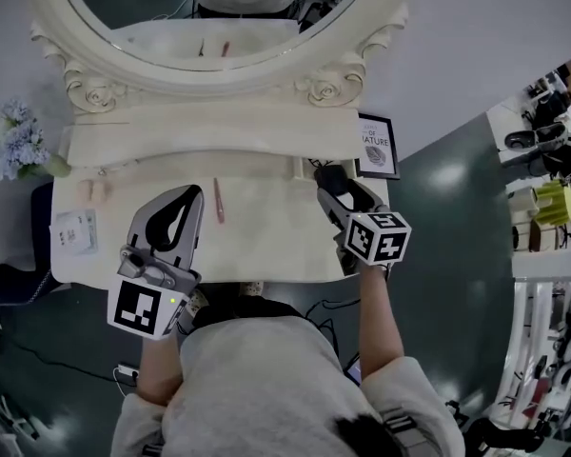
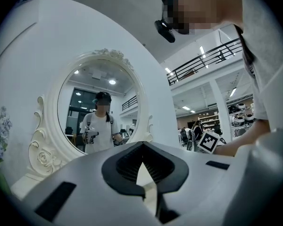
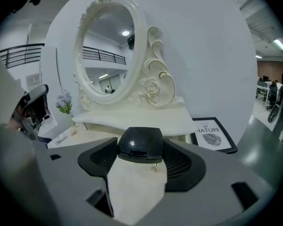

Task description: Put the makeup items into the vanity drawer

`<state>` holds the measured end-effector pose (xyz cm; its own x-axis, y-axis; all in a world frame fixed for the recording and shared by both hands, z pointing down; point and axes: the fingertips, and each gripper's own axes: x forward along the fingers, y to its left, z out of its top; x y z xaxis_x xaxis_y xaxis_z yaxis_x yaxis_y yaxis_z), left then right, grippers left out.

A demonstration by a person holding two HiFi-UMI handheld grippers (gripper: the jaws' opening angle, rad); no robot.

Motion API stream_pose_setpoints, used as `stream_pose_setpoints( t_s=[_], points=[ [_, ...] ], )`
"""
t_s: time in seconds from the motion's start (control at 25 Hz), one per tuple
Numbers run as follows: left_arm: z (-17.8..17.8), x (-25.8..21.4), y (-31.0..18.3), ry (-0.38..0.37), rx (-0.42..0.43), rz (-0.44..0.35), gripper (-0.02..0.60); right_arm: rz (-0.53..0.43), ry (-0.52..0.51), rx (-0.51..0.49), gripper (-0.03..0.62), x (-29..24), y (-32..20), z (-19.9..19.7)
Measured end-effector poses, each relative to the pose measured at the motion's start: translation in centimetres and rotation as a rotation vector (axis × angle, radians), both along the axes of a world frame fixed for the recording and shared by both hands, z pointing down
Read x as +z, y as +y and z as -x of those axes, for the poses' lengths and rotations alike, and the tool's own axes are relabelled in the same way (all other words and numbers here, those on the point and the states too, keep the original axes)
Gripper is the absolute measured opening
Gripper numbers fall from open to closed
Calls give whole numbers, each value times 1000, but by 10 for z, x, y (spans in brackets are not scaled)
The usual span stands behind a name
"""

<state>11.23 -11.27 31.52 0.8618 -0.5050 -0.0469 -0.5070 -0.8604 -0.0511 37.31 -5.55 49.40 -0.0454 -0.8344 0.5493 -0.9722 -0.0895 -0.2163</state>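
A cream vanity table (image 1: 266, 246) stands under an oval mirror (image 1: 219, 27). On its top lies a thin pink makeup pencil (image 1: 219, 201), and two small pale items (image 1: 93, 191) sit at the far left. My left gripper (image 1: 192, 196) (image 2: 142, 147) hovers over the left half of the top, just left of the pencil, shut with nothing in it. My right gripper (image 1: 335, 185) (image 3: 140, 149) is over the right end, shut on a black compact case (image 1: 328, 175) (image 3: 140, 144). I cannot see an open drawer.
A white card (image 1: 74, 231) lies at the table's left edge. Pale blue flowers (image 1: 17, 141) stand beyond the left end. A framed print (image 1: 376, 147) (image 3: 213, 134) leans by the wall at the right. A raised shelf (image 1: 209, 127) runs under the mirror.
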Motion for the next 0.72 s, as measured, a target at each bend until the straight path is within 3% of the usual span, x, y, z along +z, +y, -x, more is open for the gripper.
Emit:
stream_pose_setpoints(
  t_s=[0.2,0.32,0.72],
  points=[
    [1,-3,-4,12,-40,-4,14,141,11,-23,308,23,-3,-14],
    [4,5,-4,-17,-53,6,14,192,10,-29,308,32,-8,-19],
    [11,0,-12,3,-116,-1,14,342,5,-46,308,45,-24,-30]
  ],
)
